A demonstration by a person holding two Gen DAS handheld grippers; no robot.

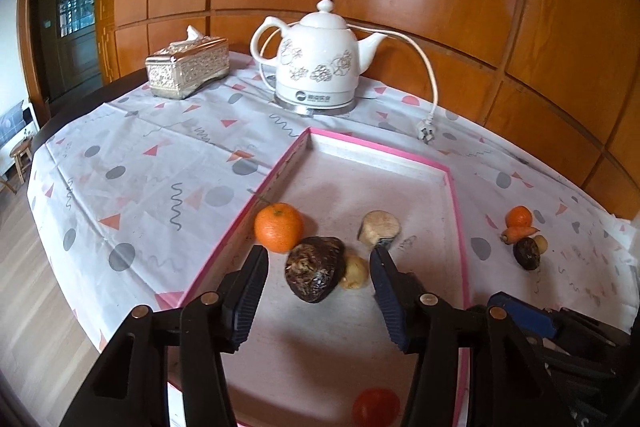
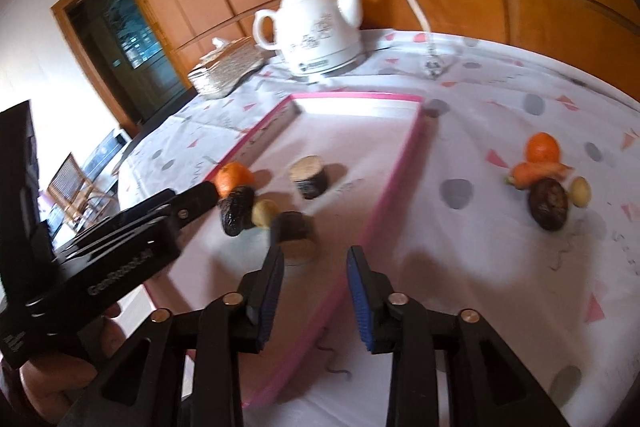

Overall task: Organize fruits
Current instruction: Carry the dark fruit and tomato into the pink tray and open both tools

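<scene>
A pink-rimmed tray (image 1: 456, 211) (image 2: 394, 171) holds an orange (image 1: 279, 227) (image 2: 232, 177), a dark brown fruit (image 1: 315, 275) (image 2: 236, 211), a small yellow fruit (image 1: 356, 271) (image 2: 264, 213), a cut root piece (image 1: 379, 229) (image 2: 308, 177) and a red tomato (image 1: 376, 407). My left gripper (image 1: 319, 253) is open, and the dark fruit lies between its fingers without touching the pads. My right gripper (image 2: 315, 251) is open and empty. A second cut root piece (image 2: 294, 233) lies in the tray just ahead of its left fingertip.
On the cloth right of the tray lie an orange (image 2: 542, 147), a carrot (image 2: 536, 173), a dark fruit (image 2: 548, 205) and a small yellow one (image 2: 580, 191). At the back stand a white kettle (image 1: 320, 63), its cord and plug (image 1: 426, 135), and a tissue box (image 1: 186, 67).
</scene>
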